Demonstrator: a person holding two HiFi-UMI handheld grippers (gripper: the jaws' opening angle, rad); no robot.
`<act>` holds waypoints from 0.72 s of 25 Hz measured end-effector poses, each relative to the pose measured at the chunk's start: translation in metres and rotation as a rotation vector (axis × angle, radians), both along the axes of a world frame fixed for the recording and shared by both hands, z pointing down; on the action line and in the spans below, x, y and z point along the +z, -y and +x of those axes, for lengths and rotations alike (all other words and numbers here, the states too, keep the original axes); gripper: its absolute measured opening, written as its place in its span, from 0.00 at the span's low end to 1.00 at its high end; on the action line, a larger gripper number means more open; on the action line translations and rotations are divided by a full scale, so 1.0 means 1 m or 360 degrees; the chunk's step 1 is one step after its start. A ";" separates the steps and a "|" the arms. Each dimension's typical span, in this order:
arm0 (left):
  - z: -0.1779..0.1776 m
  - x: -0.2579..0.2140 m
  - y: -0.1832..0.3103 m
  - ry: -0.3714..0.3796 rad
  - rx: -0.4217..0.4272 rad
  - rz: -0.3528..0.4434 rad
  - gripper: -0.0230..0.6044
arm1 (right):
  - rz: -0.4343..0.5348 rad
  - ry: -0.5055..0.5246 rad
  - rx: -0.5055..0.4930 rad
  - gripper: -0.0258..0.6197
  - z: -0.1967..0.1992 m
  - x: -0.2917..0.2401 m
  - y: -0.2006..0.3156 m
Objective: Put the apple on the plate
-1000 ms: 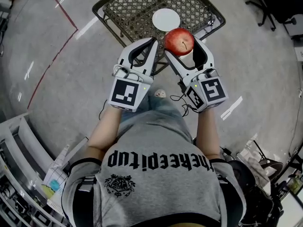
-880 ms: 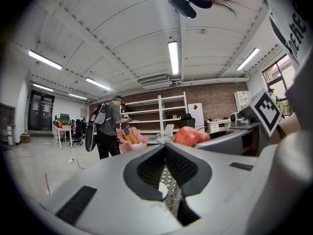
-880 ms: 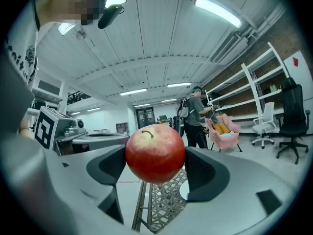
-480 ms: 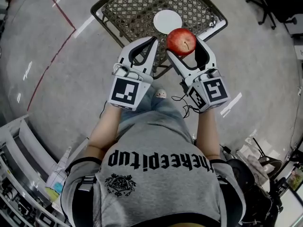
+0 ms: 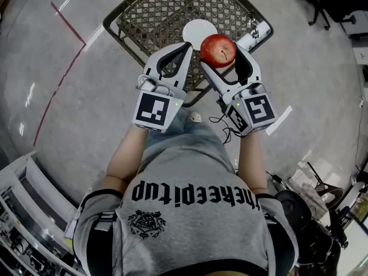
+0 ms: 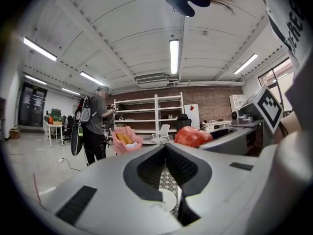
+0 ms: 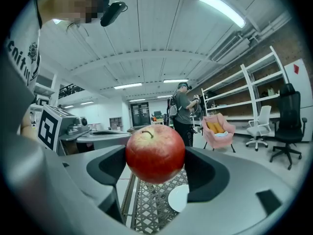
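Observation:
A red apple (image 5: 218, 50) (image 7: 155, 152) (image 6: 192, 135) sits clamped between the jaws of my right gripper (image 5: 221, 52) (image 7: 155, 161), held above the near edge of a metal mesh table (image 5: 167, 10). A small white plate (image 5: 194, 28) (image 7: 178, 198) (image 6: 167, 199) lies on that table, just beyond and partly under the apple. My left gripper (image 5: 184, 49) (image 6: 166, 151) is beside the right one, its jaws closed together with nothing between them.
The mesh table has a dark tubular frame (image 5: 123, 39). Grey concrete floor with a red line (image 5: 66, 71) lies to the left. A person with a backpack (image 6: 93, 126) stands far off, near a pink chair (image 6: 124, 138), shelving and office chairs (image 7: 281, 126).
Both grippers and the apple have held nearly the same place in view; the table and plate have drifted slightly left under them.

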State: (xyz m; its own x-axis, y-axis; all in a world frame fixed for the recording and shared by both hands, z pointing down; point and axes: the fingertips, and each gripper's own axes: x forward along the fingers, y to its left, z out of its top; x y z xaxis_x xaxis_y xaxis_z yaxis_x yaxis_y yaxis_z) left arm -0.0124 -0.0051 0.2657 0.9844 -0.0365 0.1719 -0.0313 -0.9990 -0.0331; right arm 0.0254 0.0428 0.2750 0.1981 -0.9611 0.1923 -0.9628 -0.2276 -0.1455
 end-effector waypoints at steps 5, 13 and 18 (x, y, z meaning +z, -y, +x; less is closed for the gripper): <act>0.016 0.003 0.017 -0.0011 0.0045 -0.0011 0.11 | -0.0023 -0.0005 0.0035 0.65 0.015 0.004 0.017; 0.027 0.008 0.040 0.0017 0.0107 -0.0041 0.11 | -0.0047 -0.0007 0.0107 0.65 0.030 0.008 0.039; 0.028 0.014 0.050 0.0033 0.0133 -0.0067 0.11 | -0.0063 -0.0002 0.0142 0.65 0.035 0.011 0.049</act>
